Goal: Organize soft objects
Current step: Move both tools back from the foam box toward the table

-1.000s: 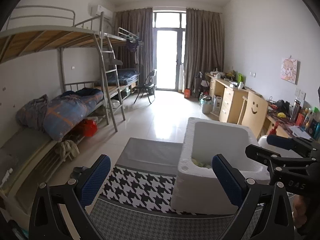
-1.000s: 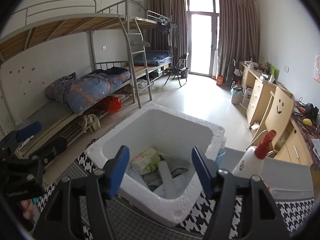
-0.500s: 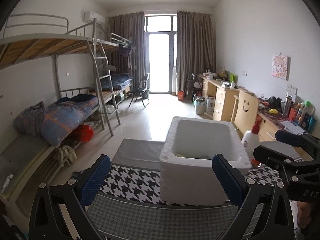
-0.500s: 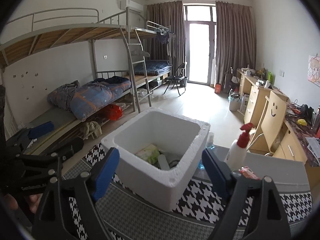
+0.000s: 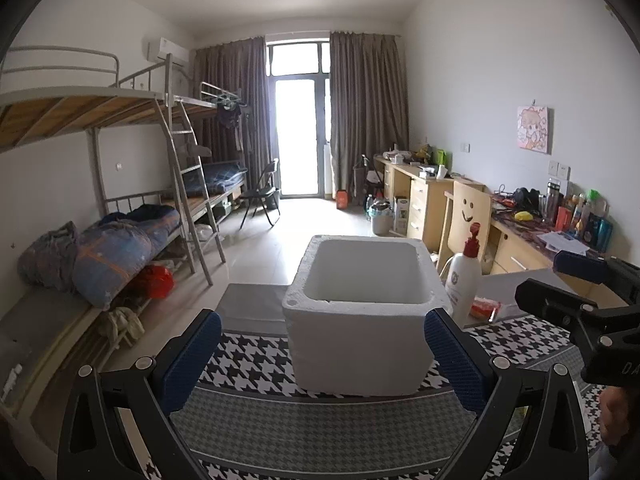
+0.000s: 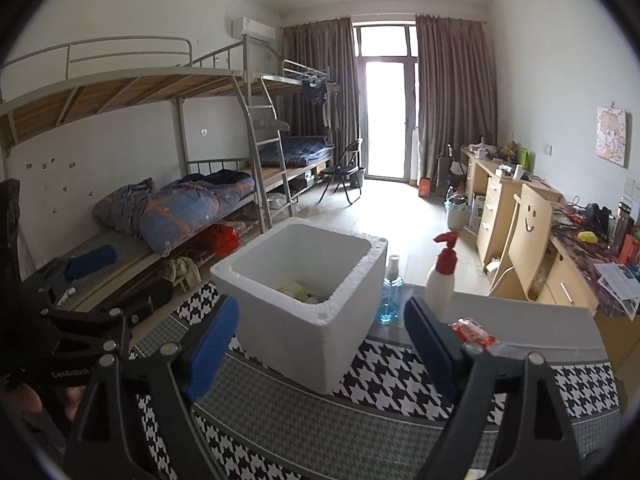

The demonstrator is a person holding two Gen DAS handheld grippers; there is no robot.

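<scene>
The white foam box [image 6: 308,300] sat just beyond both grippers: the right gripper [image 6: 320,344] opening, empty; the left gripper [image 5: 320,356] wide, empty.

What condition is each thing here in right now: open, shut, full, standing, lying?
Foam box: upright on the cloth, no lid, soft items at the bottom.
White pump bottle: standing upright beside the box.
Blue spray bottle: standing upright, part full.
Red packet: lying flat on the table.
Left hand-held gripper: open, nothing between the jaws.
Right hand-held gripper: jaws opening, nothing held.
</scene>
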